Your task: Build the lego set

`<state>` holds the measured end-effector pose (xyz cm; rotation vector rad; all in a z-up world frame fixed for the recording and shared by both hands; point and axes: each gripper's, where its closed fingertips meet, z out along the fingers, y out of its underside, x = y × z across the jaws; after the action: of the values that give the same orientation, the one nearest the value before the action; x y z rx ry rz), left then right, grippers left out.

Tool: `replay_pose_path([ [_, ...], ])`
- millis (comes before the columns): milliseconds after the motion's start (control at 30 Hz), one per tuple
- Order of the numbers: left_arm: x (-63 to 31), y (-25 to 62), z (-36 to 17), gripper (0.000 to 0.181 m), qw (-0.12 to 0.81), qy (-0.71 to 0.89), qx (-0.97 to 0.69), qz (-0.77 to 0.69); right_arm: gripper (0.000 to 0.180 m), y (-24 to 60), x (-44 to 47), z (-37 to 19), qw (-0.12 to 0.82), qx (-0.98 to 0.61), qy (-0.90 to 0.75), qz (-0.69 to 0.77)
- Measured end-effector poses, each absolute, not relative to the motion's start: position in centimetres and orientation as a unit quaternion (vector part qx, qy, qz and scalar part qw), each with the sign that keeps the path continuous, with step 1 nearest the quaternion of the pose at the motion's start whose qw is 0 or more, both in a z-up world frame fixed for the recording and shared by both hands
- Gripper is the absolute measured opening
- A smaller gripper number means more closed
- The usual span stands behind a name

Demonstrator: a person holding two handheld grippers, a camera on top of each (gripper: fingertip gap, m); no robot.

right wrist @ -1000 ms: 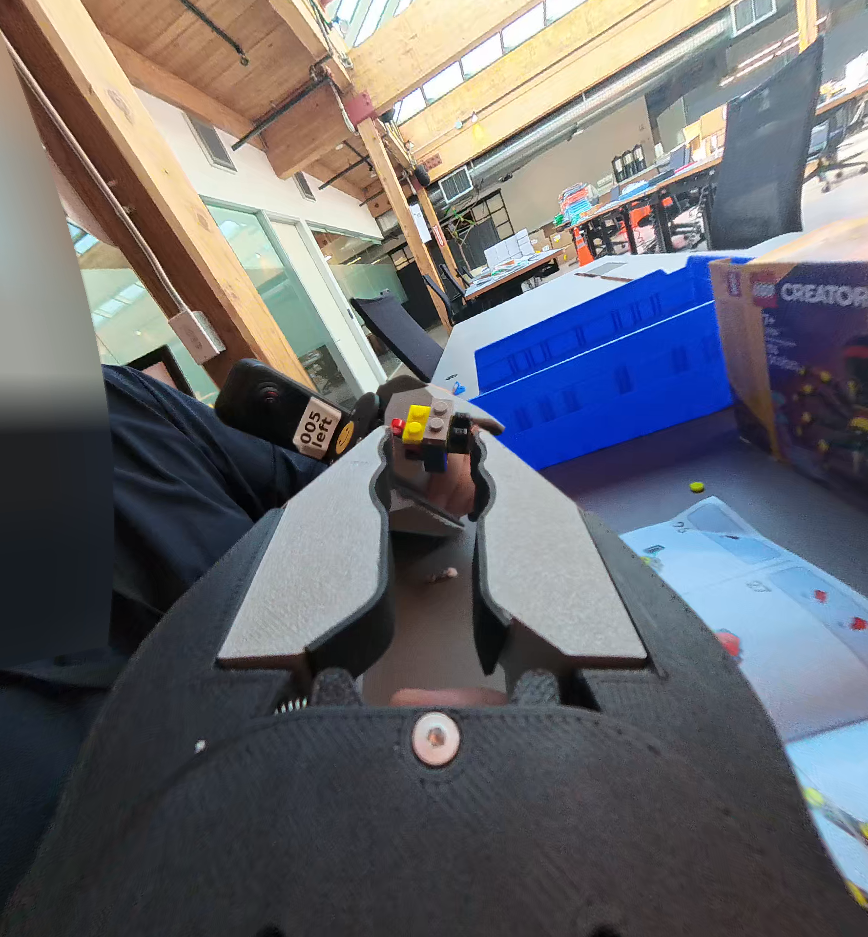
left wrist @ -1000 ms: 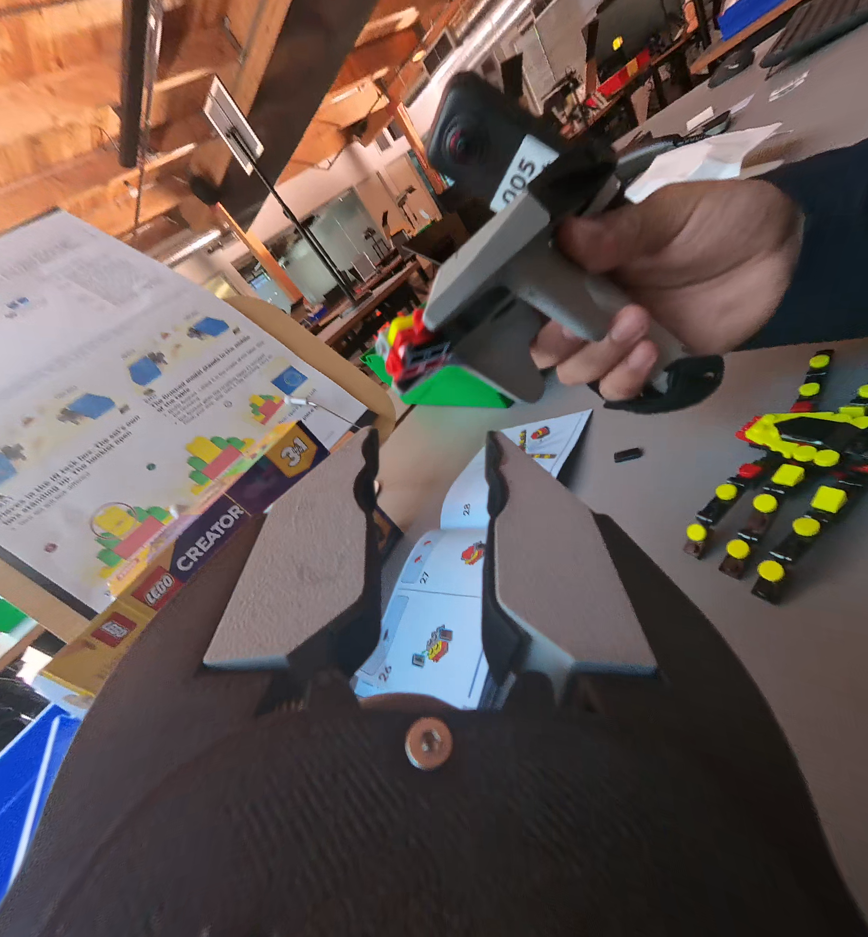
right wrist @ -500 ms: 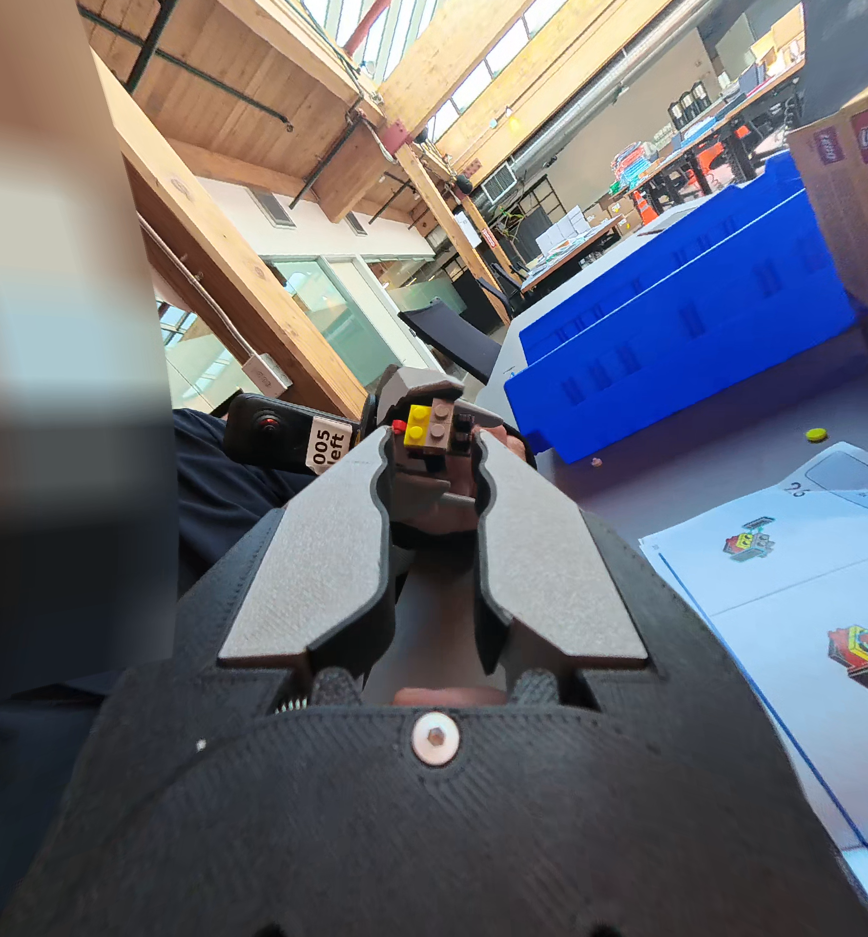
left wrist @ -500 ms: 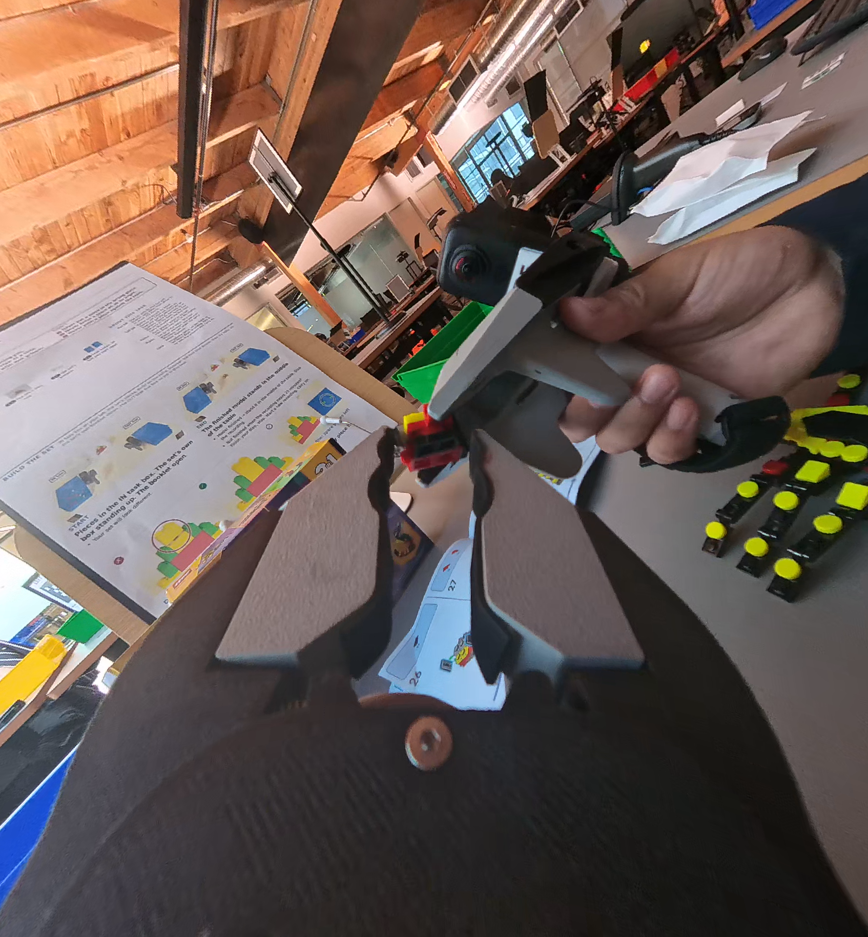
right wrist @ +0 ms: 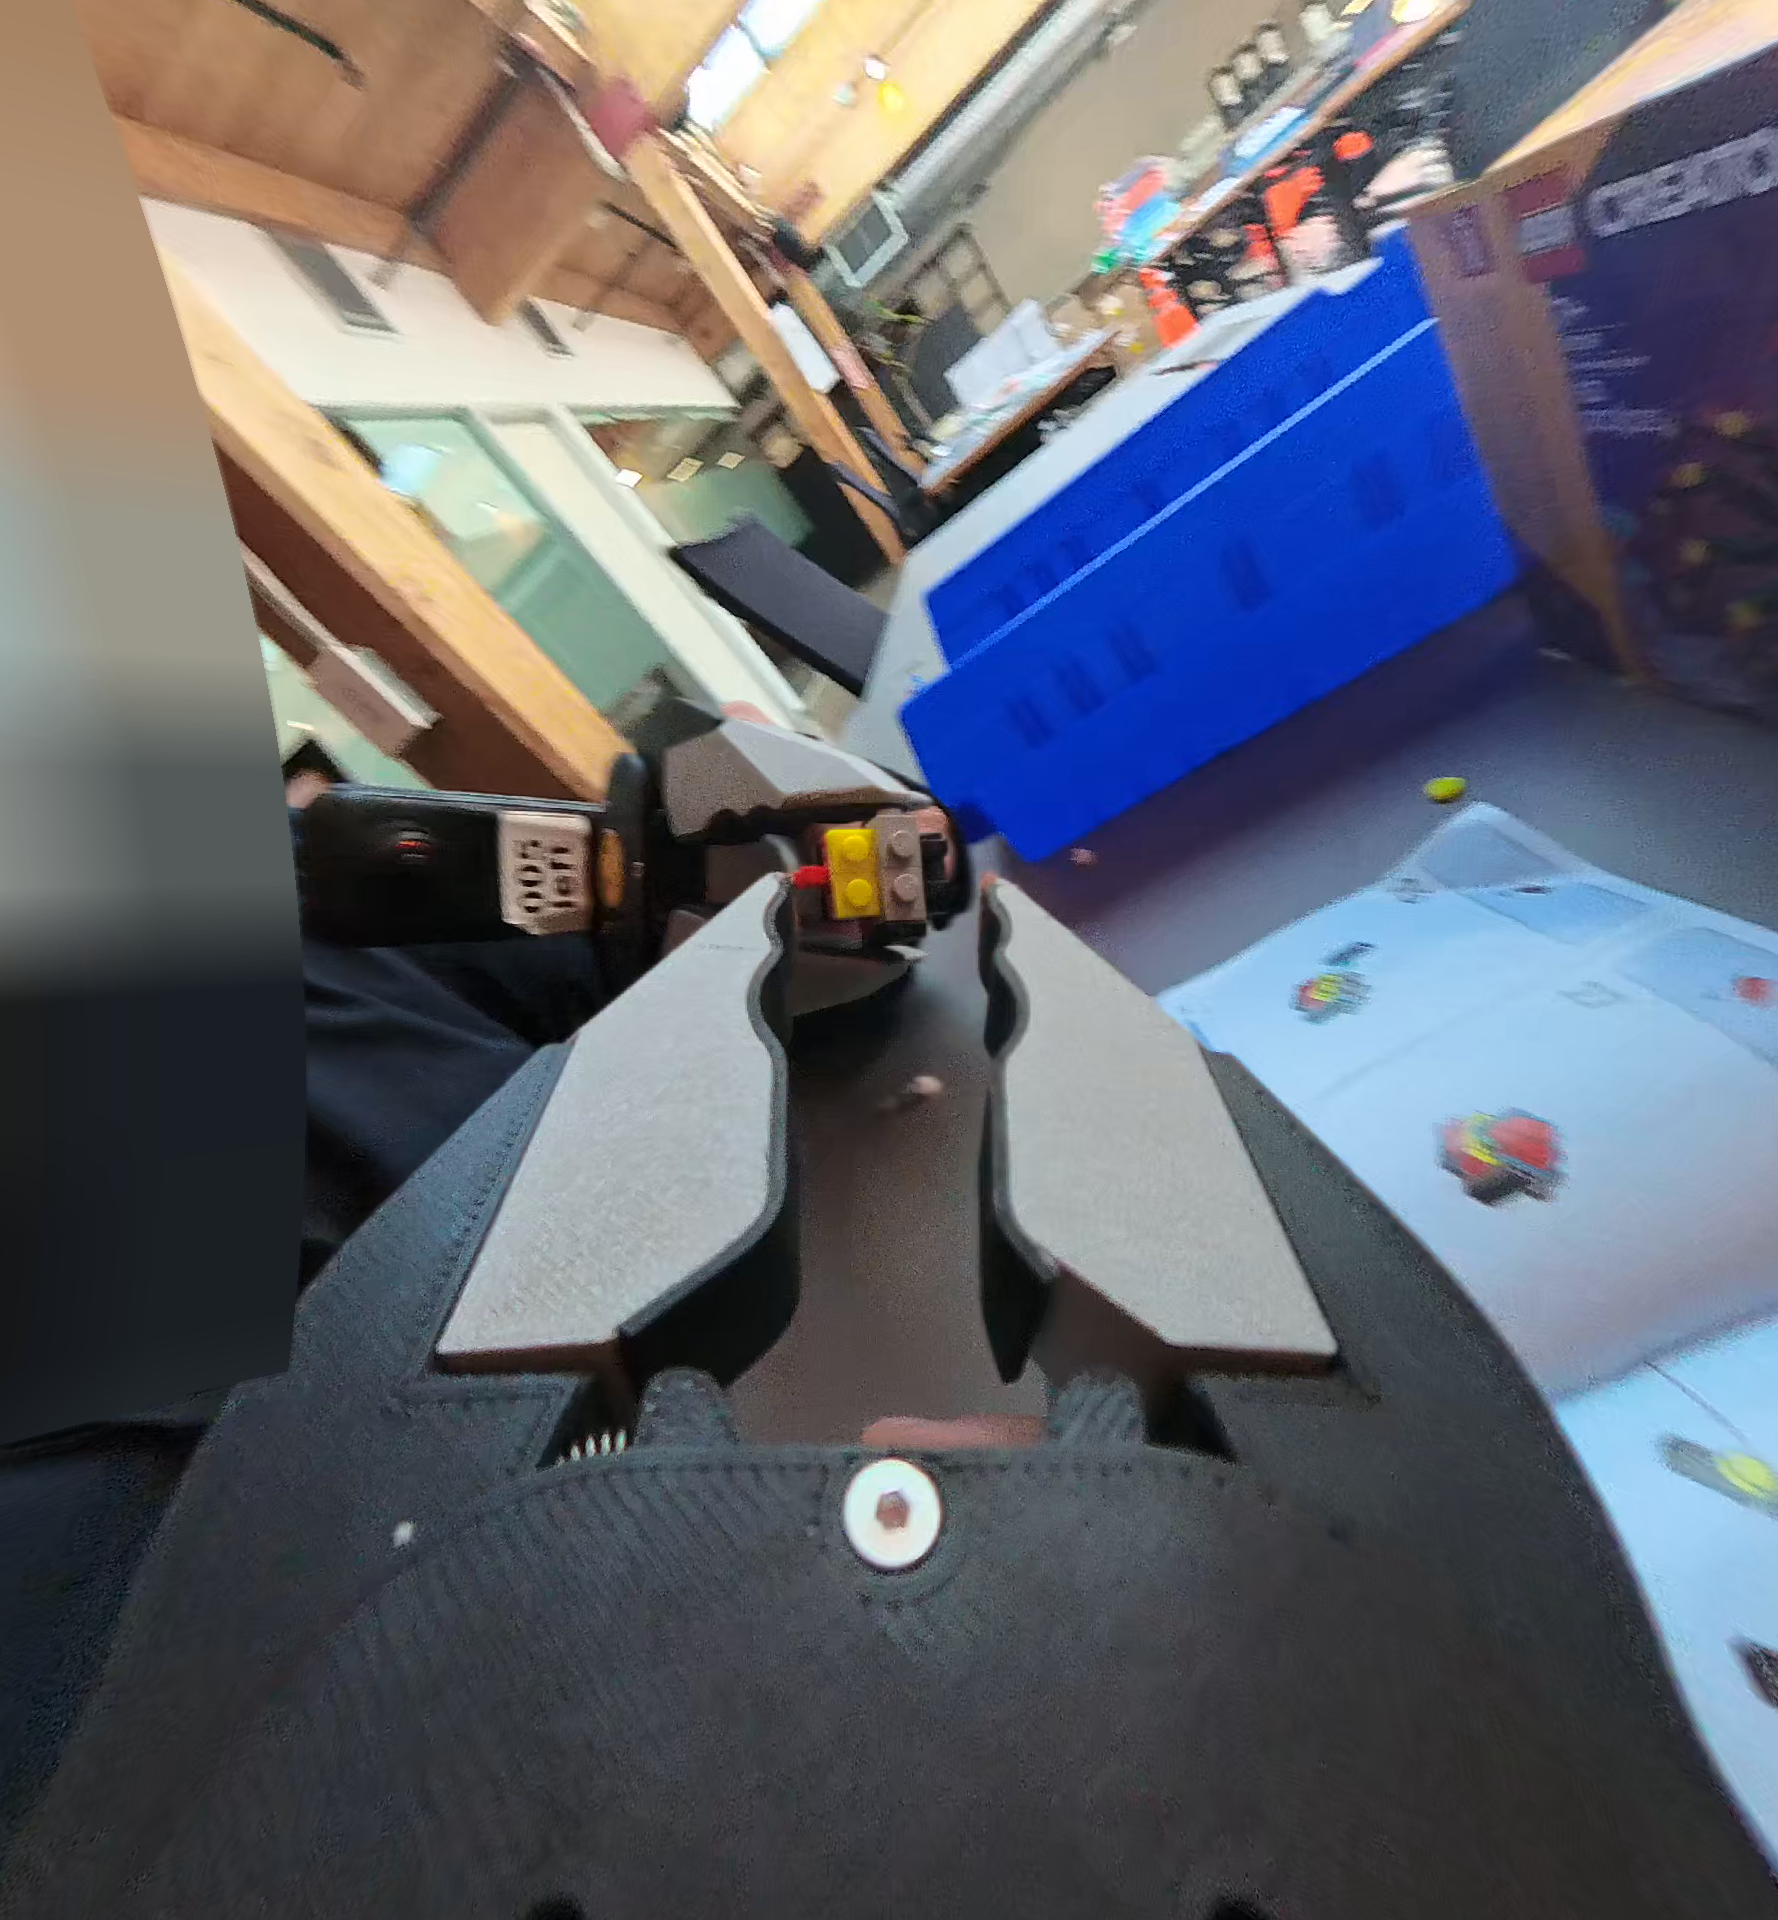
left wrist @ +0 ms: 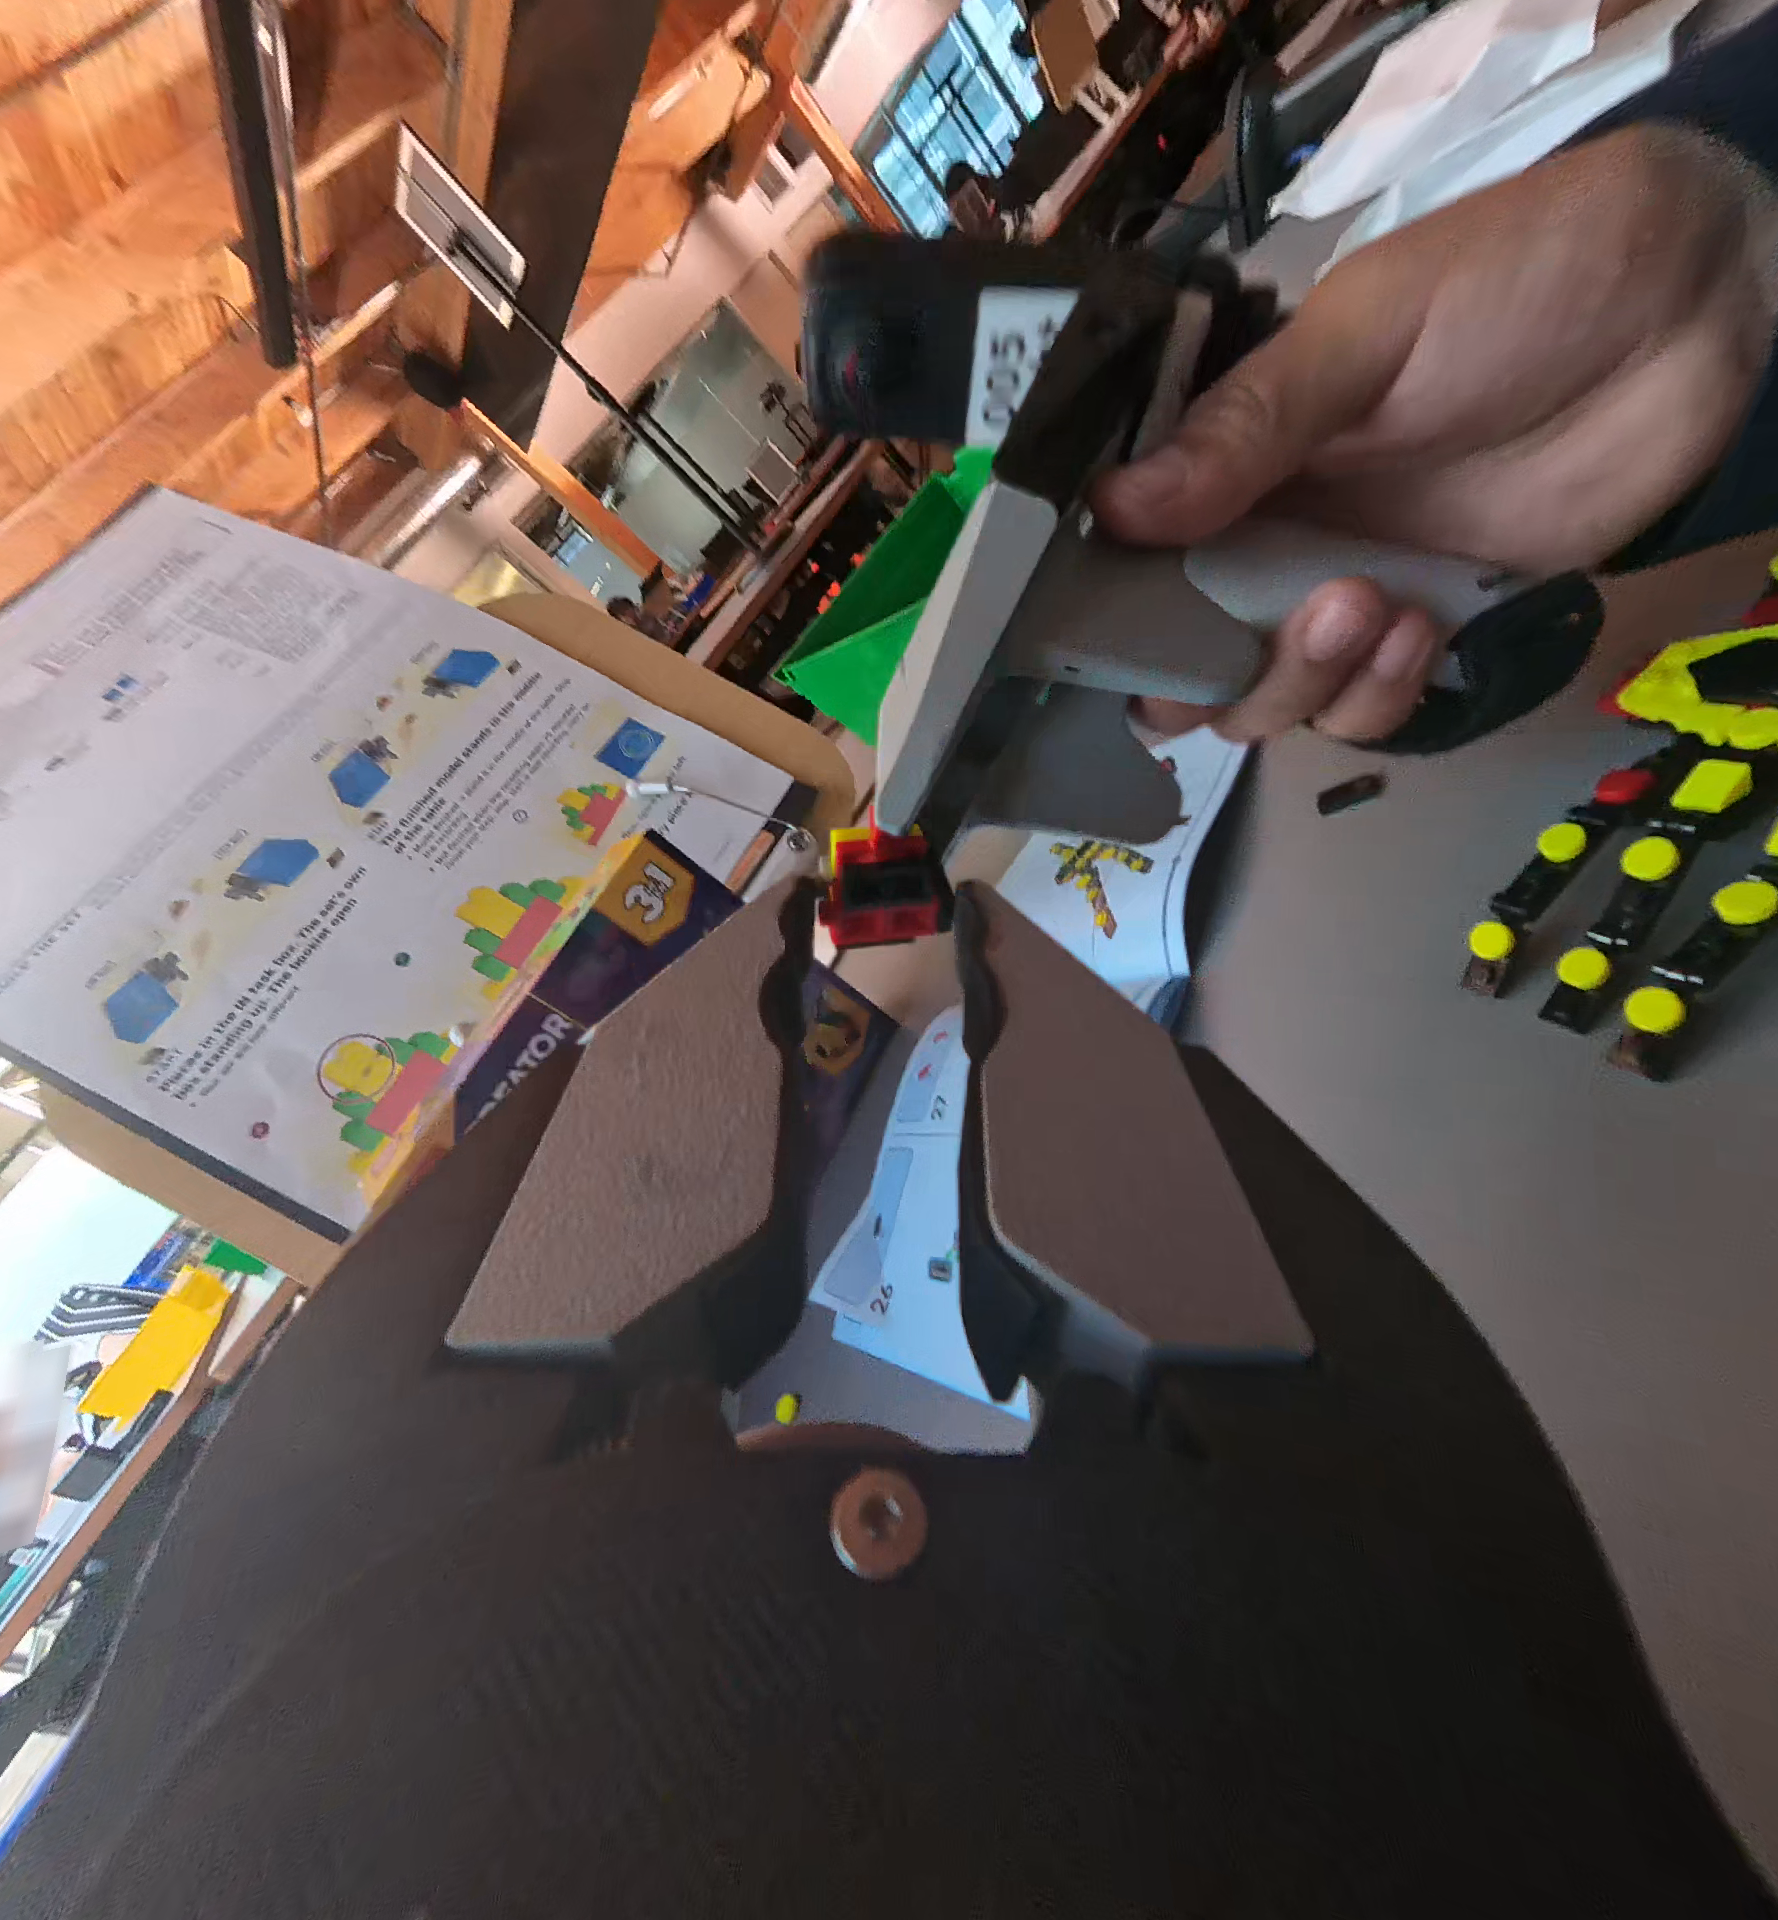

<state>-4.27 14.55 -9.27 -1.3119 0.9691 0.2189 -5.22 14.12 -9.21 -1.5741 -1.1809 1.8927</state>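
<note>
Two blue bins (right wrist: 1228,582) are stacked at the far side of the counter (left wrist: 1487,1351); their contents cannot be seen. One green bin (left wrist: 885,623) is seen behind the claws, its inside likewise hidden. One printed cardboard set box (right wrist: 1695,364) is stood upright beside the blue bins.

Item: small brick assembly (left wrist: 880,888), held in the air above the counter. It is made up of red, black and yellow bricks from one side, and of yellow and grey studded plates with a red tip (right wrist: 869,883) from the other.

Left claw (left wrist: 880,904): narrowly parted, with flat grey fingers edged in wavy black; the assembly is pinched between its tips.

Right claw (right wrist: 883,899): gripped by a hand (left wrist: 1487,364) and set tip to tip with the left; a narrow gap is kept between its fingers, with the assembly at their tips (whether it is actually clamped cannot be told).

Item: partly built model (left wrist: 1695,883), laid flat on the counter, with black jointed limbs capped by round and square yellow pieces.

Item: open instruction booklet (right wrist: 1487,1039), glossy paper, spread below both claws.

Item: printed sheet on a brown clipboard (left wrist: 293,831), propped at a slant.

Loose pieces: one small black part (left wrist: 1347,795) and one round yellow stud (right wrist: 1446,790), both lying on the smooth grey counter.
</note>
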Motion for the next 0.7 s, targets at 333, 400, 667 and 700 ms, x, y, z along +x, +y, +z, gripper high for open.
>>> replay_pose_path([
  [333, -4.5, 15.8, -12.2, 0.023, 0.616, 0.446, -0.639, 0.118, 0.038, 14.8, -6.1, -12.1, 0.346, -0.613, -0.532, 0.471],
  [400, -4.2, 15.6, -12.0, 0.023, 0.619, 0.45, -0.633, 0.121, 0.023, 14.8, -6.3, -12.2, 0.354, -0.613, -0.531, 0.465],
  [667, -3.5, 14.6, -11.2, 0.026, 0.645, 0.457, -0.607, 0.087, 0.019, 12.8, -5.2, -10.4, 0.265, -0.548, -0.524, 0.595],
  [700, -3.5, 14.5, -11.2, 0.026, 0.646, 0.462, -0.6, 0.092, 0.019, 12.8, -5.1, -10.0, 0.259, -0.541, -0.516, 0.611],
])
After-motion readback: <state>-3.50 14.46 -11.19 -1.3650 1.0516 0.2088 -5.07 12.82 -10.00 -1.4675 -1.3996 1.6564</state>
